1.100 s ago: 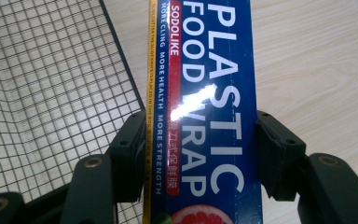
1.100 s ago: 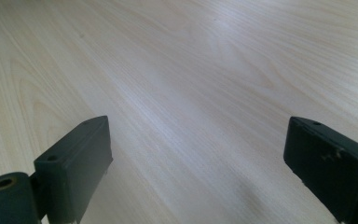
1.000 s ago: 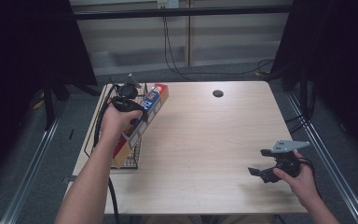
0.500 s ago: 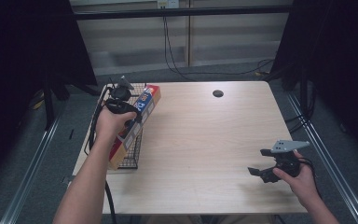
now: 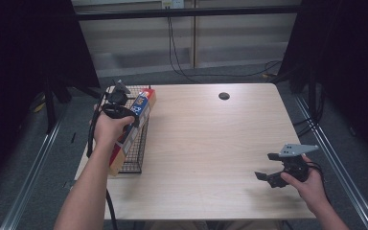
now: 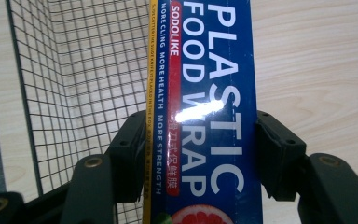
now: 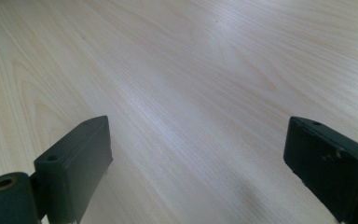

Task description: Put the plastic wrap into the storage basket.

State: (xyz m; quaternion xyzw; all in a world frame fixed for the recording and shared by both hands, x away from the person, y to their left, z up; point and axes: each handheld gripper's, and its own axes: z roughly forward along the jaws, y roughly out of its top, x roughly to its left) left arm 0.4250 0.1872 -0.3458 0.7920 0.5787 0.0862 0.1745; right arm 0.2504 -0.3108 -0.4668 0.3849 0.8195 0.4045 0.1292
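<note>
At the table's left edge, the left gripper [image 5: 120, 103] clamps the long blue cardboard box of plastic food wrap [image 5: 133, 128]; in the left gripper view both black pads press the box's long sides, approx. mid-length, w/ the printed face up.

Change vs. 1.0 s ago:
- Box far end has shifted left and toward the far-left corner. It stood further right over the bare wood then; it now lies closer in line w/ the black wire-mesh basket [image 5: 139, 143].
- Left hand [image 5: 106, 129] and forearm moved left w/ it.
- Right gripper [image 5: 272, 173]: no change. It sits at the near right of the light wooden table [image 5: 211, 139], jaws wide apart, nothing between them. The right gripper view shows bare wood grain ahead.

Meaning for the work: judged as a place-into-basket step, now at alignment stage. Box lies along the basket, tilted, near end low and far end raised over the far rim. Whether the near end touches the mesh floor cannot be told. Not yet released. Next move prob. calls for lowering the far end until the box lies inside the walls, then opening the jaws. Risk: box is long relative to the basket, so an end may catch on the rim.

Count:
- Grippers: 2 (1 loaded, 1 idle).
- Wrap boxes: 1.
- Wire baskets: 1.
- Round dark cable port [image 5: 224, 96] in tabletop, far centre: 1.
</note>
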